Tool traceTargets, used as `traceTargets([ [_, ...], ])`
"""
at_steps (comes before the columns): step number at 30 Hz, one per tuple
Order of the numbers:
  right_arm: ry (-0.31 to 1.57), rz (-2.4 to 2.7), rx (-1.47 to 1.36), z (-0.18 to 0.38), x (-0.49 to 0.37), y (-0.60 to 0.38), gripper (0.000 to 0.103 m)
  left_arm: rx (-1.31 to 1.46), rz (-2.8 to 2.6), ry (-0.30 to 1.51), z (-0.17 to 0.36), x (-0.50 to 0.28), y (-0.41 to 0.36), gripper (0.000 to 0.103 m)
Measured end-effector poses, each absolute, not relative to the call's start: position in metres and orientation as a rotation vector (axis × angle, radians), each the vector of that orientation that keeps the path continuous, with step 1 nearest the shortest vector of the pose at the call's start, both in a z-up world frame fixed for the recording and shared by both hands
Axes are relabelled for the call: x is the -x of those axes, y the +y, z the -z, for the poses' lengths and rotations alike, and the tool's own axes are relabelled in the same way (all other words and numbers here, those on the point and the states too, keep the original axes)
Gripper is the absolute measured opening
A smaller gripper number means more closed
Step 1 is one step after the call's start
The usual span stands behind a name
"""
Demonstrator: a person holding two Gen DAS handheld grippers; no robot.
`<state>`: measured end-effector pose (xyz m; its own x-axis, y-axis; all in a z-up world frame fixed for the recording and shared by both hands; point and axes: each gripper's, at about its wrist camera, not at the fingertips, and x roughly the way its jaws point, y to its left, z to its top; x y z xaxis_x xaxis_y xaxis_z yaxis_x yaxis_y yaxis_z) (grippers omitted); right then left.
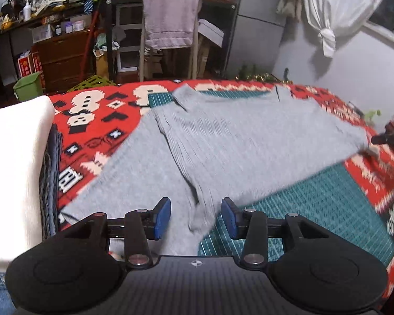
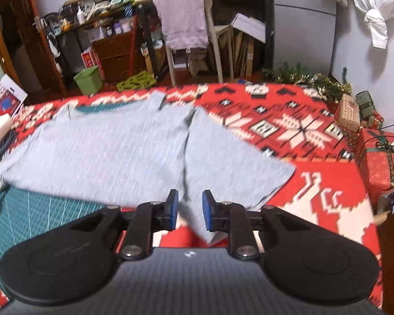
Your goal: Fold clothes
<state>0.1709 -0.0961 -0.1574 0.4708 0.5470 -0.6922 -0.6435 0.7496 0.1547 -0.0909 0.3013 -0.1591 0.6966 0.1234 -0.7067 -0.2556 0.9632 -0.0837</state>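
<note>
A grey ribbed sweater (image 1: 249, 141) lies spread face down across the red patterned tablecloth (image 1: 97, 120) and the green cutting mat (image 1: 315, 210). My left gripper (image 1: 196, 216) is open at its near left corner. A hanging fold of the hem sits between the blue pads (image 1: 162, 218), touching neither side clearly. In the right wrist view the sweater (image 2: 105, 157) fills the left half. My right gripper (image 2: 190, 210) is at the near right corner, where body and sleeve meet, jaws half narrowed with grey fabric between them. Both views are motion-blurred.
A white folded pile (image 1: 13, 157) with dark blue knitwear (image 1: 50, 183) under it stands at the table's left edge. Wrapped gift boxes (image 2: 380, 157) and tinsel line the right side. A chair draped with a towel (image 1: 170, 21) and cluttered shelves stand beyond the far edge.
</note>
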Motion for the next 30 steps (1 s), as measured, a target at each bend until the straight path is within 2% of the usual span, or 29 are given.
traceTargets([
  [4,0.797,-0.722,0.122,0.167,-0.165,-0.089,0.025,0.143,-0.216,0.767,0.166,0.092,0.293,0.048],
  [8,0.821,-0.701,0.113,0.176,-0.171,-0.079,0.024,0.150,-0.219,0.764,0.171,0.089,0.293,0.045],
  [9,0.831,-0.698,0.119,0.179,-0.171,-0.077,0.013,0.157,-0.212,0.761,0.171,0.089,0.293,0.036],
  [10,0.839,-0.696,0.126,0.181,-0.172,-0.076,0.007,0.169,-0.204,0.758,0.172,0.089,0.294,0.012],
  [11,0.844,-0.694,0.130,0.182,-0.171,-0.076,0.007,0.180,-0.196,0.754,0.171,0.090,0.295,0.005],
  [17,0.854,-0.679,0.099,0.175,-0.166,-0.090,0.006,0.201,-0.156,0.747,0.159,0.106,0.305,0.005],
  [30,0.895,-0.686,0.093,0.181,-0.164,-0.095,0.005,0.221,-0.114,0.819,0.170,0.104,0.316,0.005],
])
